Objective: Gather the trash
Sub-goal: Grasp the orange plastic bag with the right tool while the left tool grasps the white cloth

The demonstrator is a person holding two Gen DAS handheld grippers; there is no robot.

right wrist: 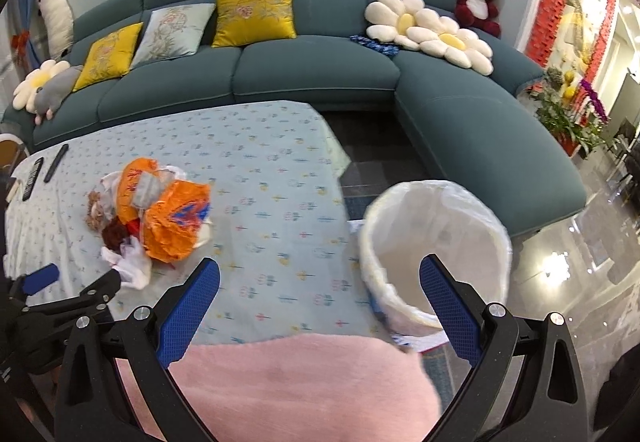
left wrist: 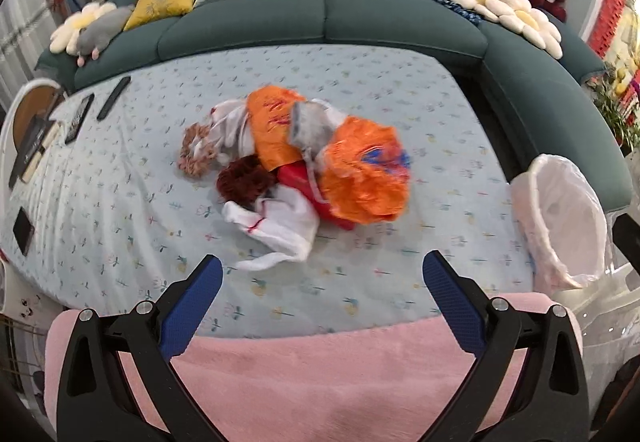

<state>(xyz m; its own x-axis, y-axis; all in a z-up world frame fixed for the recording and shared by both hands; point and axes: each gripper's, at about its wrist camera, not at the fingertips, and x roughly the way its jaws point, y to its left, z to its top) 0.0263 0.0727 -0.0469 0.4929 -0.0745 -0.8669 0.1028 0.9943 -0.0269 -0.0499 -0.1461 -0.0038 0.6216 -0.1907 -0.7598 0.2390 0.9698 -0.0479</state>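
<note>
Floral-printed cloth covering the table (left wrist: pixel 400 90), pale blue, carrying everything that matters. Beyond the table's far edge, a teal sofa (left wrist: pixel 360 14). Off the table's right end, standing beside it, a bin lined with white plastic (right wrist: pixel 436 242), mouth open and seemingly empty.

Near the table's middle, somewhat left of centre, the trash pile (left wrist: pixel 296 170): crumpled orange plastic bags, white tissue or cloth, a red wrapper, brownish tufts, all heaped touching one another, long axis running roughly left to right across the table.

Straight ahead of the left gripper (left wrist: pixel 322 298), blue-padded fingers spread wide, nothing between them, nearest white scrap just beyond the fingertips. Clearly the nearer tool.

Facing the bin instead, the right gripper (right wrist: pixel 320 302), likewise spread and empty, pile well off to its left.
</note>
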